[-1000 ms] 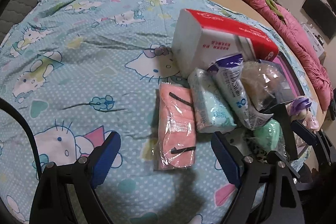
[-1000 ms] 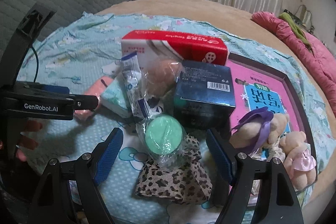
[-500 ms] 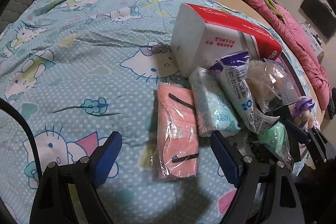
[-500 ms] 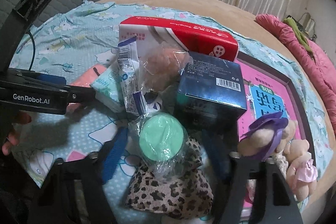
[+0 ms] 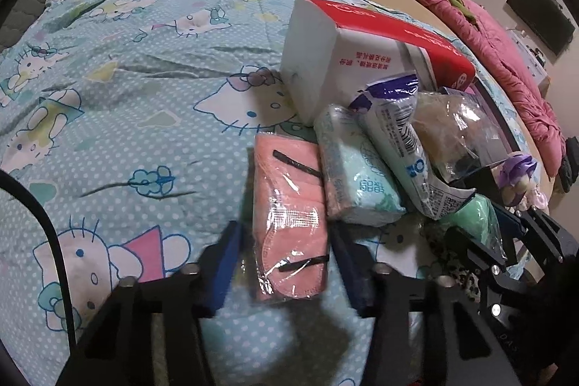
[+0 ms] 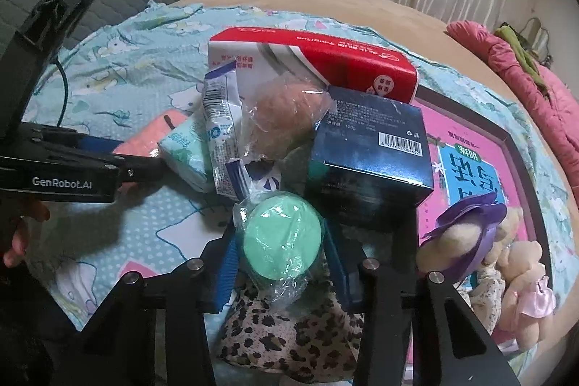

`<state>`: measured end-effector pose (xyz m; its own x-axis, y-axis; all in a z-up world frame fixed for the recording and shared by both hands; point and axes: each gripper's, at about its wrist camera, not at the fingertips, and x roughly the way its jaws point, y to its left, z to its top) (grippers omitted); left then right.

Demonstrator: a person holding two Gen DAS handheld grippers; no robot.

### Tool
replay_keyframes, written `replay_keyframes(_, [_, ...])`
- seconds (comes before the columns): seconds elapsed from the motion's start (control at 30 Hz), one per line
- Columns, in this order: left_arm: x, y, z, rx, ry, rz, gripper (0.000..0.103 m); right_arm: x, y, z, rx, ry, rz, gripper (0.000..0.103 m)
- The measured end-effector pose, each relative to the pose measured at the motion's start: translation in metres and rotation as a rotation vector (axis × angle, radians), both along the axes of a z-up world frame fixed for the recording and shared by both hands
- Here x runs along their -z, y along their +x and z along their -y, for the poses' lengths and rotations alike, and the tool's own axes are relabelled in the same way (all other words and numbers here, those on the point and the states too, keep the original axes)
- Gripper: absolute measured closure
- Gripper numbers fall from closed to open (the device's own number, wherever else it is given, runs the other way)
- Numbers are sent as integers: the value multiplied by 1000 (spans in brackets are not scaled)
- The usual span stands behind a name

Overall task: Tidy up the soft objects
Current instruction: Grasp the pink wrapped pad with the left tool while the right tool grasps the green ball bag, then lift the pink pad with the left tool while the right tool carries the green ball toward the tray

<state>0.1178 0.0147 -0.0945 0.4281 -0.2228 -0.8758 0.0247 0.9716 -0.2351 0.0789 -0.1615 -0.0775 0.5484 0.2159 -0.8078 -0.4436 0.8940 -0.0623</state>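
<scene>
Both grippers are closing from wide open — left gripper around the pink mask pack, right gripper around the bagged green sponge — near the bedspread's front edge. Two pickups are starting; whether the pads press yet, I cannot tell.

Left gripper: jaws closing, blurred, with the wrapped pink pack between them; pad contact cannot be confirmed. The pack lies on the patterned bedsheet, just beside a pale green tissue pack. Behind these stands a red-and-white tissue box. Right gripper is near the right edge, at a green wrapped item.

Both grippers' fingers closing: pink pack, green puff.
</scene>
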Motion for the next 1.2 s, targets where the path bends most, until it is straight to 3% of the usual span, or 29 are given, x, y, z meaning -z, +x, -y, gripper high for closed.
replay_keyframes(0.03, [-1,0,-1,-1,-10,0,68,-1,0,0,-1,2,1,58])
replay_keyframes(0.37, [-14,-7,-9,-34,-54,36,69,-12,-5,7,5,44,15,58])
replay_keyframes(0.73, [-42,-23,-16,-78,-25,96,69,-32,-14,15,-7,112,49,59])
replay_keyframes(1.2, [-95,-41,17,-44,20,196,69,-71,-29,37,8,213,142,59])
